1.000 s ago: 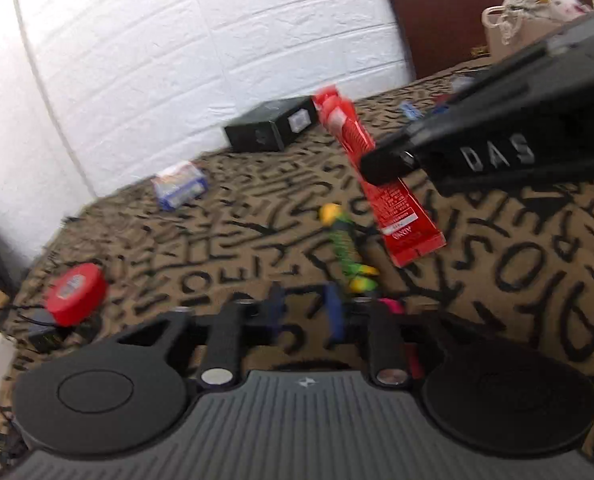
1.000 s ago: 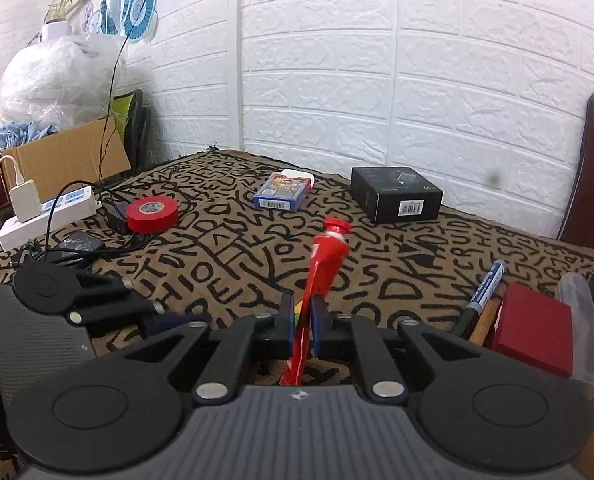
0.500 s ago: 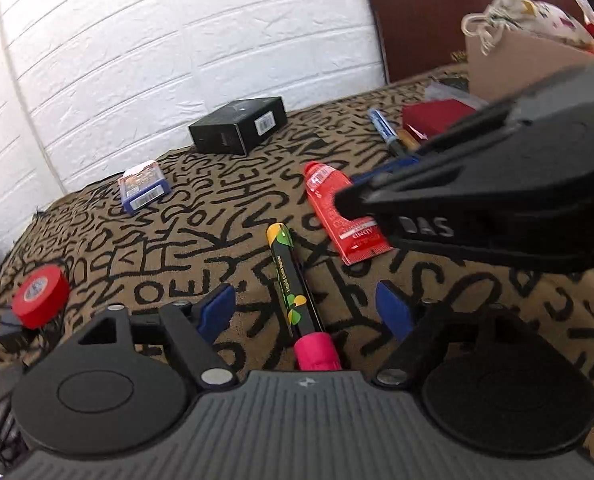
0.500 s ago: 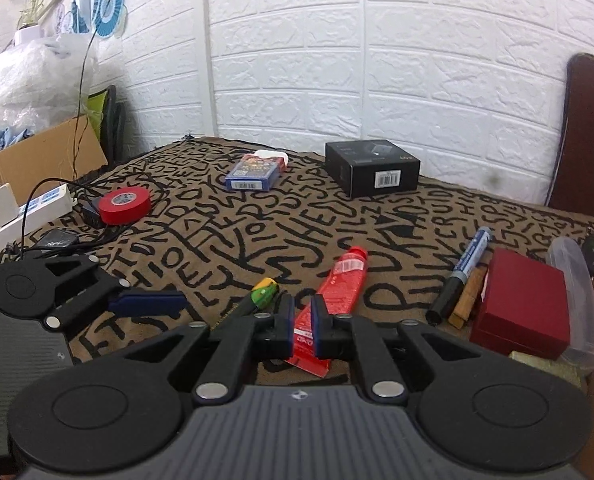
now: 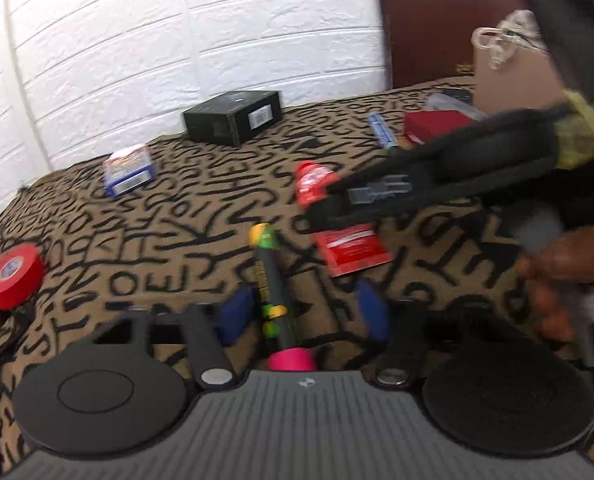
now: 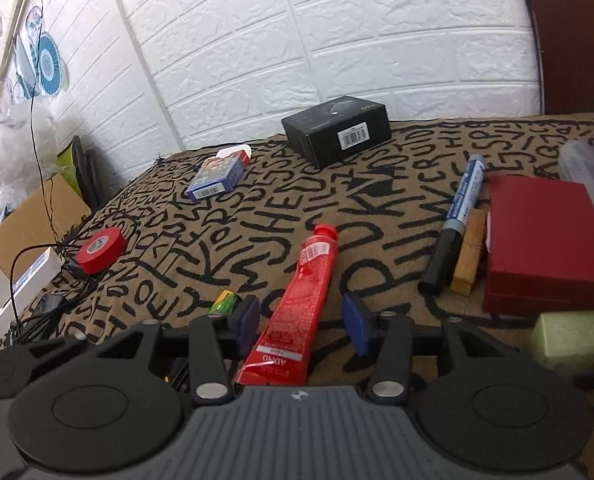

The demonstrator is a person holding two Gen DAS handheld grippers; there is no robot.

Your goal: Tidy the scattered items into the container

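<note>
A red tube point(image 6: 301, 304) lies flat on the patterned cloth between the spread fingers of my right gripper point(image 6: 303, 326), which is open and not touching it. It also shows in the left wrist view point(image 5: 345, 240), partly behind the right gripper's body. A black marker with green and yellow print and a pink cap point(image 5: 271, 292) lies between the fingers of my left gripper point(image 5: 303, 314), which is open. A clear plastic container point(image 6: 585, 172) sits at the far right edge.
On the cloth lie a black box point(image 6: 337, 130), a blue card pack point(image 6: 217, 178), a red tape roll point(image 6: 101, 250), a blue marker point(image 6: 457, 216), a wooden block point(image 6: 469, 256), a red box point(image 6: 545, 240) and a green block point(image 6: 573, 340). Cables and a power strip point(image 6: 21, 284) lie at left.
My right gripper lowered the red tube onto the cloth and opened, letting it go. My left gripper opened over the marker, which now lies loose between its fingers.
</note>
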